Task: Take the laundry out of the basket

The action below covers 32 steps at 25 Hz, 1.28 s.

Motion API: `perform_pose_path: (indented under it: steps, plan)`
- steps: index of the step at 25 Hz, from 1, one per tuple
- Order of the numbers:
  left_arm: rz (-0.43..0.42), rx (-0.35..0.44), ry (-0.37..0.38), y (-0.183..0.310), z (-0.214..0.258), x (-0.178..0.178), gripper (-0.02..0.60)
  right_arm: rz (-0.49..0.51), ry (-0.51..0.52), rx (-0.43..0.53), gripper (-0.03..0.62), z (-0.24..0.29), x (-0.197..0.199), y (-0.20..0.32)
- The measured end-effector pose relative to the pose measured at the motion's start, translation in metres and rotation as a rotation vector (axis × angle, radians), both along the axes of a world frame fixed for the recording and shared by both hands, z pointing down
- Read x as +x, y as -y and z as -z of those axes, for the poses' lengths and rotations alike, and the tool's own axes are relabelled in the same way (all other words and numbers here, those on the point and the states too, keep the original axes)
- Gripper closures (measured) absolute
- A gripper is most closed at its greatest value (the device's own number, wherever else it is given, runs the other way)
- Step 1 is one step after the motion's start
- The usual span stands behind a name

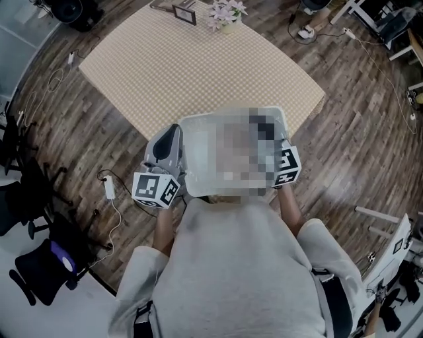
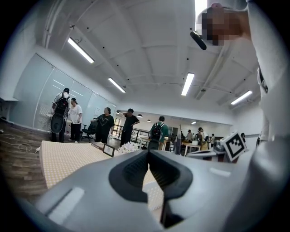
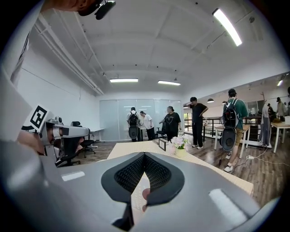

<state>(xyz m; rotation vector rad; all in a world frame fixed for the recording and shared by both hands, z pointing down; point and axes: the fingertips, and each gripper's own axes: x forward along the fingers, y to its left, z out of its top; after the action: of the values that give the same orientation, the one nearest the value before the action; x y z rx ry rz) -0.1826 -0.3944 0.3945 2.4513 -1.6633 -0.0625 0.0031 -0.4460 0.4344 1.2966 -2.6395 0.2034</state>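
Checked tabletop (image 1: 198, 66) lies beyond the basket (image 1: 195, 158), contents blurred; left gripper (image 2: 148, 154), right gripper (image 3: 144, 156): fingers closed, empty.

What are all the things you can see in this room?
basket: one, pale plastic, in front of the person between the two grippers; its inside is blurred out
table: one, beige checked, beyond the basket
flowers: one pot, white and pink, far end of the table
picture frame: one, dark, beside the flowers
floor: dark wood, with cables at the edges
chairs: at least two, black, at the left
people: several, standing beyond the table
ceiling lights: several, white strips, overhead
grey top: one, on the person
left gripper: one, grey, jaws together, empty
right gripper: one, grey, jaws together, empty
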Motion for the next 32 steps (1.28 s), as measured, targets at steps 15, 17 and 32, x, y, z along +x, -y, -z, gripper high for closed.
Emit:
perform_pose_path:
  steps: [15, 17, 32]
  plan:
    - [0.001, -0.155, -0.053, 0.0, -0.082, -0.041, 0.571, 0.147, -0.278, -0.191, 0.595, -0.083, -0.02, -0.028]
    - [-0.004, -0.16, -0.071, 0.0, -0.084, -0.039, 0.571, 0.23, -0.404, -0.167, 0.595, -0.093, -0.024, -0.037]
    - [0.031, -0.121, -0.129, -0.004, -0.073, -0.042, 0.571, 0.913, -1.134, -0.339, 0.27, -0.226, -0.028, -0.13]
